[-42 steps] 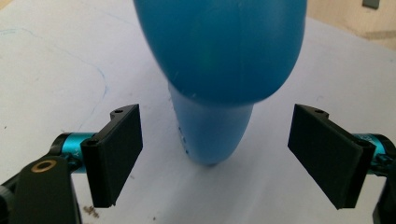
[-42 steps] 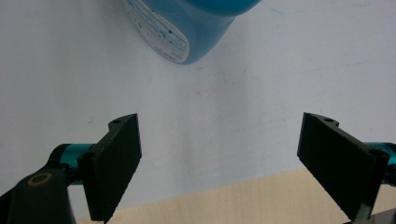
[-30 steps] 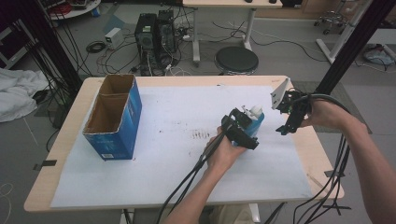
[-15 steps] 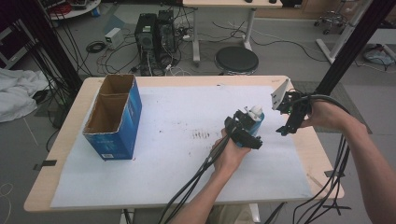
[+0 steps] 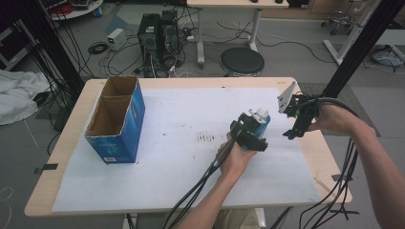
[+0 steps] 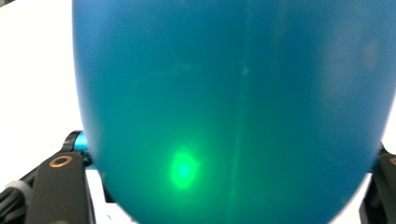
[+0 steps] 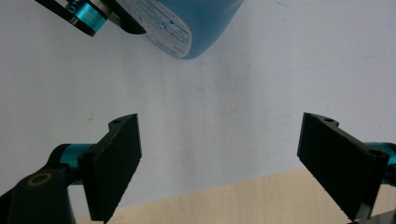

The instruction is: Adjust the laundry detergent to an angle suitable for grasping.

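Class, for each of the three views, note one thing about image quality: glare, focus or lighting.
Left gripper view: the blue bottle sits so close that it looks soft, with a bright green glare spot low on it. Right gripper view: the right gripper has open jaws, sharp against the evenly lit white sheet. High view: soft, even light, only faint shadows on the table.

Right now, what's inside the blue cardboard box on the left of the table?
The box stands open-topped, with two compartments. The high view shows bare brown inner walls in both and nothing sticking out. The near wall hides the floor of each, so something low could lie there.
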Tool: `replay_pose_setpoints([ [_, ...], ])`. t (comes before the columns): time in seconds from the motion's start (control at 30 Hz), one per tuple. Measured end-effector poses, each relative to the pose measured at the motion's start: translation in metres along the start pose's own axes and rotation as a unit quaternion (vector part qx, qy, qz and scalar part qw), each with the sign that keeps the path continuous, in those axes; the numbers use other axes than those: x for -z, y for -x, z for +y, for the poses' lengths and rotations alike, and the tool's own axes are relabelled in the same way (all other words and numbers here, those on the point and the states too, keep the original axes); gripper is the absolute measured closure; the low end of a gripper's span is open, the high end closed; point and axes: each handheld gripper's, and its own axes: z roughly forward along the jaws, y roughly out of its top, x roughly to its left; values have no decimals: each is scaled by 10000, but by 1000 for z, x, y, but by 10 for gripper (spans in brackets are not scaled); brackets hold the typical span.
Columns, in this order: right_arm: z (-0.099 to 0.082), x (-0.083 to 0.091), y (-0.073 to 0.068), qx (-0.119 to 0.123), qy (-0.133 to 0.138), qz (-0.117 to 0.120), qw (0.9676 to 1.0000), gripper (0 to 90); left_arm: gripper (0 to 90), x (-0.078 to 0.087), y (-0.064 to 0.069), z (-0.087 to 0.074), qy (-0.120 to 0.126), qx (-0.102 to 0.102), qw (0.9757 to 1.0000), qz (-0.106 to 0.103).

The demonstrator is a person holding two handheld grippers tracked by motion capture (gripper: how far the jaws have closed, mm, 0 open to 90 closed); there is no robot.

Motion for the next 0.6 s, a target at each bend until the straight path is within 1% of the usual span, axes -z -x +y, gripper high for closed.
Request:
replay_pose_setpoints([
  [0.07, 0, 0, 0, -19, 3, -4, 10000, 128, 261, 0, 0, 0, 7, -13, 10000, -21],
  [0.2, 0, 0, 0, 6, 5, -10, 10000, 128, 274, 0, 0, 0, 39, 6, 10000, -15],
  [0.33, 0, 0, 0, -23, 3, -4, 10000, 128, 284, 0, 1, 0, 61, 23, 10000, -6],
  [0.4, 0, 0, 0, 1, 8, -7, 10000, 128, 309, -1, 1, -1, 79, 23, 10000, -25],
  [0.5, 0, 0, 0, -27, -16, -2, 10000, 129, 312, -2, 1, -1, 90, 40, 9999, -20],
  [0.53, 0, 0, 0, 0, -5, -6, 10000, 129, 320, -1, 1, -1, 84, 23, 10000, -9],
  [0.6, 0, 0, 0, 7, 4, -13, 10000, 129, 325, -2, 0, -1, 105, 55, 9999, -9],
])
